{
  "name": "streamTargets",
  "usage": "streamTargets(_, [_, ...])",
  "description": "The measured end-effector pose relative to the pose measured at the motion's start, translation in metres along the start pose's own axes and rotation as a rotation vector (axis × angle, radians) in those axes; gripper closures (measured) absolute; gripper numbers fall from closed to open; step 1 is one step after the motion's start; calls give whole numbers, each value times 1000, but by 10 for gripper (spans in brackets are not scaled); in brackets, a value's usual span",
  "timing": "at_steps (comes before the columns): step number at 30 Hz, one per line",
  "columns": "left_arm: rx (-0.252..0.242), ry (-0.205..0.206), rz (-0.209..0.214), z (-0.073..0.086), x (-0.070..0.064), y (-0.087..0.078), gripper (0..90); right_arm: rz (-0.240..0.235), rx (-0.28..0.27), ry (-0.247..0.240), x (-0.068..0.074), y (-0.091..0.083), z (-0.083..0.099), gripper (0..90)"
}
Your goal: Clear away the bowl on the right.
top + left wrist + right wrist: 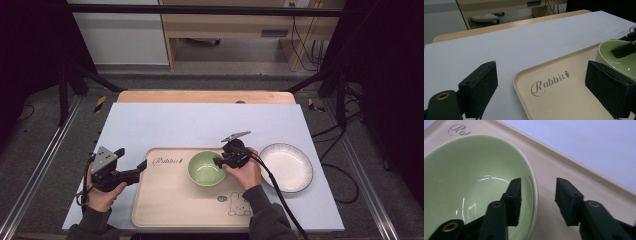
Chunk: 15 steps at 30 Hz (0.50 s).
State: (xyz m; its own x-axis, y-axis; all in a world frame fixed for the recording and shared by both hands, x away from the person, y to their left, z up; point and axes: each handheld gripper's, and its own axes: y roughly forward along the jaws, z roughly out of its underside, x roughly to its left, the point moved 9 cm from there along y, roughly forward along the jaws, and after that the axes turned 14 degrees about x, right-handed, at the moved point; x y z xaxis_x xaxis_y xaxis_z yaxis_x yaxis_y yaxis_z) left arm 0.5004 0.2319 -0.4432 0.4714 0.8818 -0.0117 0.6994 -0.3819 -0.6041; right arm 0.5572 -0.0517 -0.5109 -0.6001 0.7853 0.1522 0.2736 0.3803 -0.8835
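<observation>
The green bowl (pixel 206 168) sits mid-tray (pixel 165 200); the right gripper (pixel 537 195) straddles the bowl's right rim, jaws parted, one inside, one outside, not yet pinching; the left gripper (pixel 131 174) waits left of the bowl, jaws wide, holding nothing.

A wooden table (pixel 205 96) under a pale sheet (pixel 200 125) stands on grey carpet (pixel 45 150), framed by black metal bars (pixel 200 9). Beyond, a light wood desk (pixel 225 25), a white cabinet (pixel 120 35) and dangling cables (pixel 305 45).

Both jaws parted: left gripper (pixel 141 169) low, right gripper (pixel 218 162) angled down
</observation>
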Motion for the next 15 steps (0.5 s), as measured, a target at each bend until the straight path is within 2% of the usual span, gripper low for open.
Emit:
streamTargets(6, [0, 0, 0, 0, 0, 0, 106, 19, -54, -9, 0, -11, -4, 386])
streamTargets(15, [3, 1, 0, 0, 1, 0, 106, 55, -123, -22, 1, -29, -6, 269])
